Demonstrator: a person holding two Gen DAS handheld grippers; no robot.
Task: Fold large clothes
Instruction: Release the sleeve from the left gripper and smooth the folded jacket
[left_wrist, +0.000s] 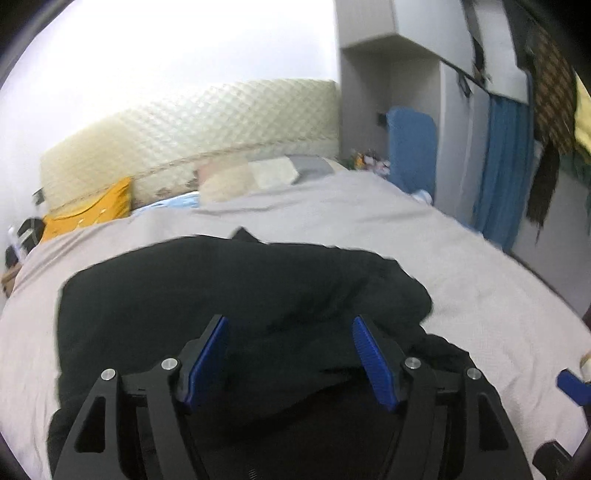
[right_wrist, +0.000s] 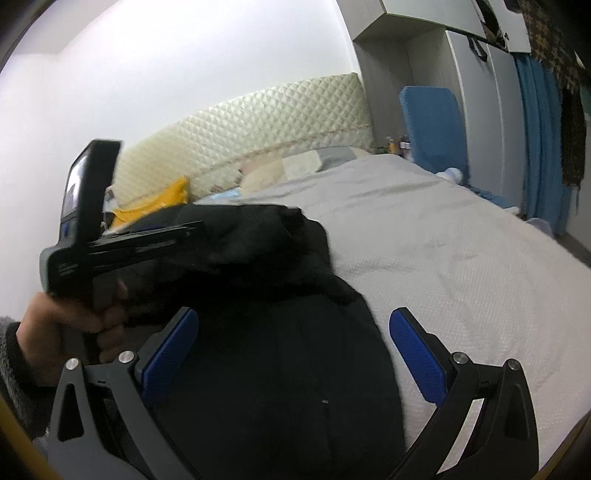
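A large black garment lies spread on the grey bedspread, its far part bunched toward the right. My left gripper is open just above the garment's near part, with nothing between its blue pads. In the right wrist view the garment fills the middle. My right gripper is open over its right edge, empty. The left gripper's body and the hand that holds it show at the left, over the garment's raised fold.
A quilted cream headboard and pillows are at the far end, with a yellow cushion at the left. A blue chair back, grey wardrobe and hanging blue cloth stand along the bed's right side.
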